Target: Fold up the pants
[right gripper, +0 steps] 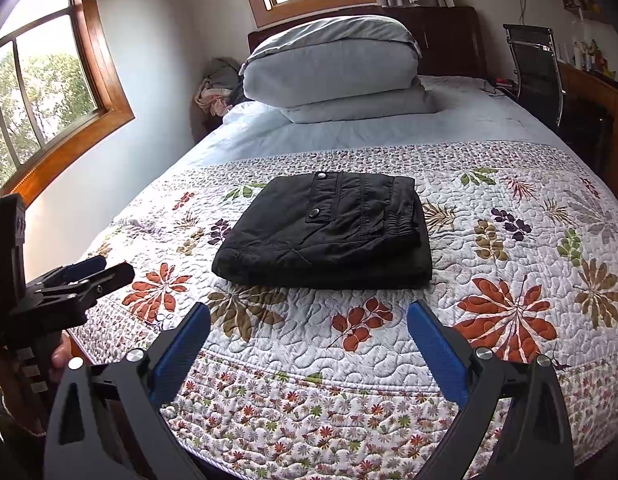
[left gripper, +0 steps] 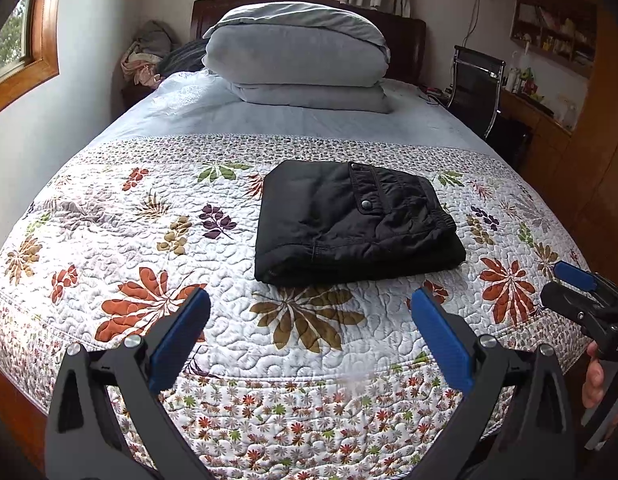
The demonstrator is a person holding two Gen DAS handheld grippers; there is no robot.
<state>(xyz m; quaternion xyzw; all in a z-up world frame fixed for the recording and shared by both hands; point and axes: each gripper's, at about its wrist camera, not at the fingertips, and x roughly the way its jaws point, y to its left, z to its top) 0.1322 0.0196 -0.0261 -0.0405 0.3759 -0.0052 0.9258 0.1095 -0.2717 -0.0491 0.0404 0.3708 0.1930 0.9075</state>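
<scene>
Left wrist view: black, slightly padded woven pants (left gripper: 357, 224), folded into a compact rectangle, lying flat on the white quilted floral bedspread (left gripper: 149, 240), mid-bed toward the foot. Snap pocket flap and gathered elastic waistband on top; edges roughly stacked. Fold judged complete. Left gripper (left gripper: 309, 320) with blue ribbed pads spread wide, empty, held back just short of the pants, probably withdrawn to leave the stack undisturbed.

Right wrist view: right gripper (right gripper: 309, 320) likewise spread, nothing pinched, apart from the pants (right gripper: 329, 232). Puffy grey folded duvet (right gripper: 333, 68) stacked at the headboard, well apart.
</scene>
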